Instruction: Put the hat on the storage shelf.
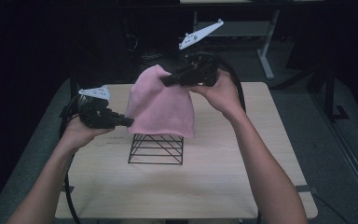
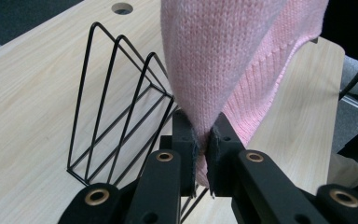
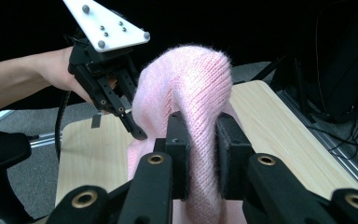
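Left hand-held gripper [image 1: 129, 122] has its jaws pinched tight on the lower side edge of the pink knitted hat [image 1: 161, 107], a thin fold of fabric squeezed between the pads, as the left gripper view shows close up; right hand-held gripper [image 1: 165, 81] is clamped on a thicker bunch of knit at the crown, its jaws standing a little wider because of the bulk between them. Held at two points like this, one high and one low at the side, the hat hangs spread in the air rather than slumping, which likely serves to guide it down in a controlled way; it sits just above the black wire rack [image 1: 156, 149], its hem close over the rack's top wires, though whether it touches them I cannot tell. That rack stands on the pale wooden worktop [image 1: 200, 186], near its middle, directly below the hat; its upright wire loops look a plausible place for draping the knit, judging by where the hat is carried.
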{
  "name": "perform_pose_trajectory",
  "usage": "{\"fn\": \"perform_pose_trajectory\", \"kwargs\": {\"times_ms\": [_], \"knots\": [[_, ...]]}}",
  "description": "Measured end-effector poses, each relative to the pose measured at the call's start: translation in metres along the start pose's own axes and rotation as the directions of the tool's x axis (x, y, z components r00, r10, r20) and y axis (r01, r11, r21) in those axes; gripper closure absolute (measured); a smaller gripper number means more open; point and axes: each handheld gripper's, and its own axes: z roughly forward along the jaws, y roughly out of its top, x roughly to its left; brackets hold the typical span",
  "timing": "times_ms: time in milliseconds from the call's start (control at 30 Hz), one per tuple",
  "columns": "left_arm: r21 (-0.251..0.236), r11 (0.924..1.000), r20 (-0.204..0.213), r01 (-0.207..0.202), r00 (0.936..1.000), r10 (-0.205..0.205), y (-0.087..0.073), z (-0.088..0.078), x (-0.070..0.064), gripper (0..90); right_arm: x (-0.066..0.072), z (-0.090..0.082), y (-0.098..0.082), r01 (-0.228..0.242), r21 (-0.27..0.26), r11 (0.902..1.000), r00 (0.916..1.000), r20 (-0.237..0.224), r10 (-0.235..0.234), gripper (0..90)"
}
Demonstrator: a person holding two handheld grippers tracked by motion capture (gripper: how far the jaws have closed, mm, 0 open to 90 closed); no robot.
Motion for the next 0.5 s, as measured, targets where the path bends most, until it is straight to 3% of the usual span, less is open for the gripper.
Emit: {"fn": "perform_pose_trajectory", "kwargs": {"times_ms": [500], "knots": [[0.061, 0.9981, -0.016, -0.002, 0.9999, 0.003, -0.002, 0.021, 0.003, 83.2, -0.004, 0.001, -0.024, -0.015, 0.001, 0.9999, 0.9999, 0.0, 0.015, 77.0]]}}
